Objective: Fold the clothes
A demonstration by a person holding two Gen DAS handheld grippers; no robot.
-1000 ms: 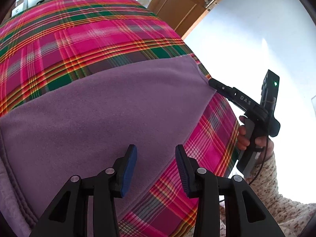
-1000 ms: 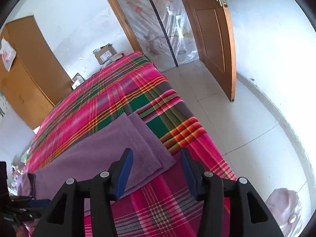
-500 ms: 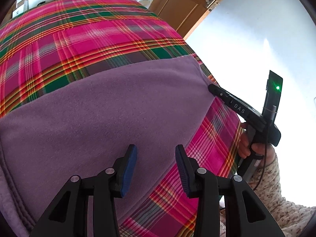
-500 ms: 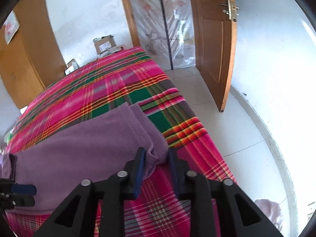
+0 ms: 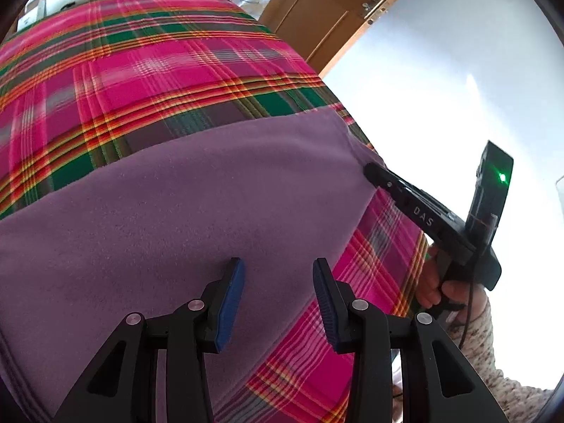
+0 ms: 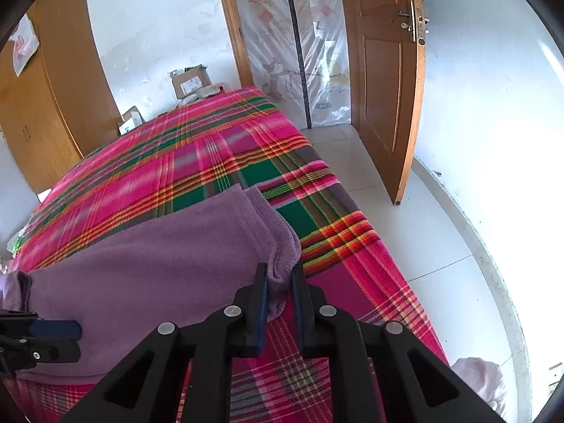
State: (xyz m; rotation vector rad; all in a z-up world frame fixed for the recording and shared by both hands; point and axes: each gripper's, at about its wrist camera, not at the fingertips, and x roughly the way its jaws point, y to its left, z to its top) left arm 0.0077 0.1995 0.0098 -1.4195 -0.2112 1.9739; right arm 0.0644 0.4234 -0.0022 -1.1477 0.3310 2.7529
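In the left wrist view, our left claw [image 5: 278,296] is spread wide and holds nothing. It hangs over the near edge of the purple cloth [image 5: 183,218]. The cloth lies flat on the bed [image 5: 148,67], which has lots of bare plaid room past the cloth's far edge. At the cloth's right corner we see our right claw [image 5: 370,172], held by a hand [image 5: 440,285].

In the right wrist view, the right claw [image 6: 279,282] is pinching the cloth's [image 6: 169,264] folded corner, near the bed's [image 6: 218,155] right edge. The floor [image 6: 440,257] beside the bed is open. The left claw [image 6: 53,338] sits at the cloth's left end.
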